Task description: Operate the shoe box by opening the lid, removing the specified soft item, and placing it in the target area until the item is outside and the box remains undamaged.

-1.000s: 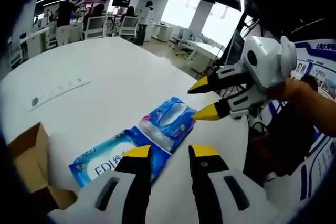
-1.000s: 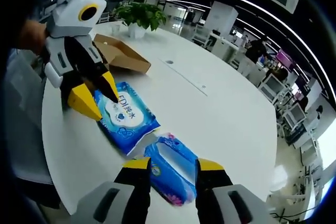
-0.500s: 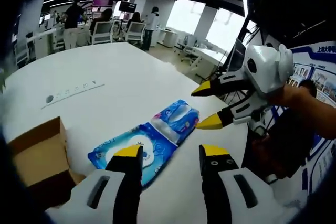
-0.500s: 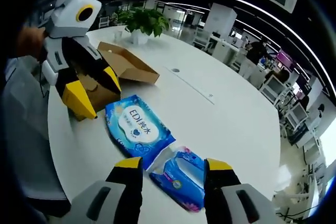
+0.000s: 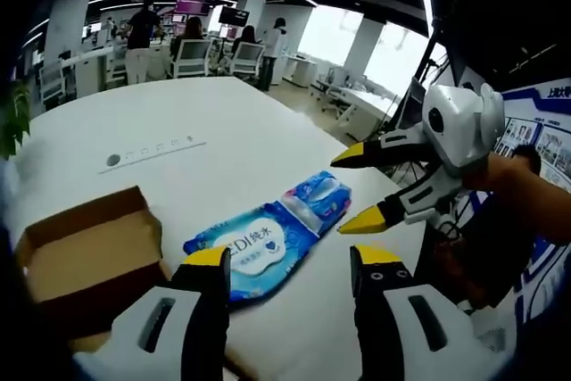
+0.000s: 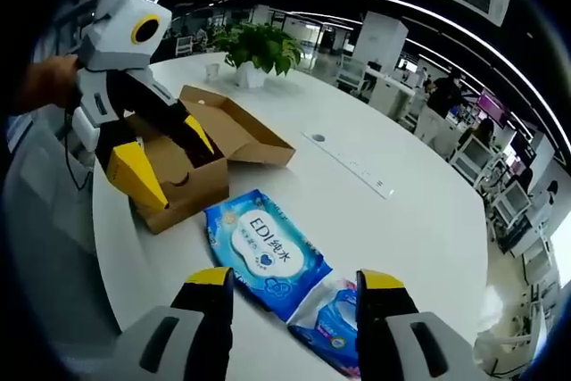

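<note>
An open brown cardboard shoe box (image 5: 85, 256) (image 6: 201, 153) sits on the white table with its lid folded back. Beside it lie two soft blue packs: a large wet-wipe pack (image 5: 254, 247) (image 6: 268, 252) and a smaller blue pack (image 5: 319, 202) (image 6: 343, 323), touching end to end. My left gripper (image 5: 290, 260) is open above the table just short of the large pack; it also appears by the box (image 6: 165, 162). My right gripper (image 6: 294, 281) is open, raised over both packs, and it enters from the right, open (image 5: 364, 186), near the smaller pack.
The round white table (image 5: 205, 122) (image 6: 393, 202) carries a cable slot strip (image 5: 152, 151) (image 6: 352, 162) and a potted green plant (image 6: 254, 51) at its far side. Office desks, chairs and standing people fill the background. A person's arm (image 5: 526, 202) holds the right gripper.
Both grippers have drawn back from the packs, so the box has come further into both views. The packs lie where they were, and both grippers stay open.
</note>
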